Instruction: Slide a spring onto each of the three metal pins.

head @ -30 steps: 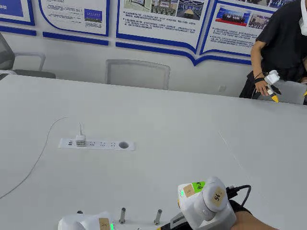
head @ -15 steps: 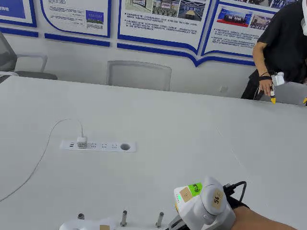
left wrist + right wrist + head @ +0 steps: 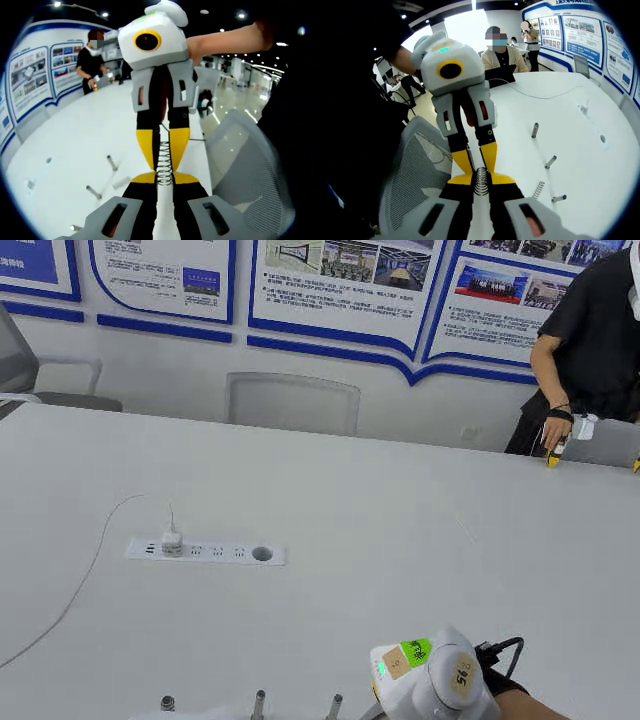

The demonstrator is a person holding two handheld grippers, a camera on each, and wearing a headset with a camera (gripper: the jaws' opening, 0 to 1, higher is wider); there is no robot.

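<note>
The white tabletop (image 3: 400, 490) is seen with nothing fitted yet: the three metal pins (image 3: 259, 703), stood in a row along its near edge, are all bare. The left gripper (image 3: 165, 178) and right gripper (image 3: 482, 179) are both pinched onto one spring (image 3: 164, 159), held above that edge. A second spring (image 3: 538, 189) is left lying beside the pins. All three fittings are judged outstanding.

- Metal pins: I count three, right of centre in the right gripper view: upper pin (image 3: 535, 130), middle pin (image 3: 550, 162), lower pin (image 3: 558, 198).
- Springs: two, a held spring (image 3: 480, 183) at bottom centre and a loose spring (image 3: 538, 189) to its right.
- Grippers: two, left gripper (image 3: 164, 179) and right gripper (image 3: 481, 179).
- Power strips: one power strip (image 3: 205, 552), left of centre in my head view.
</note>
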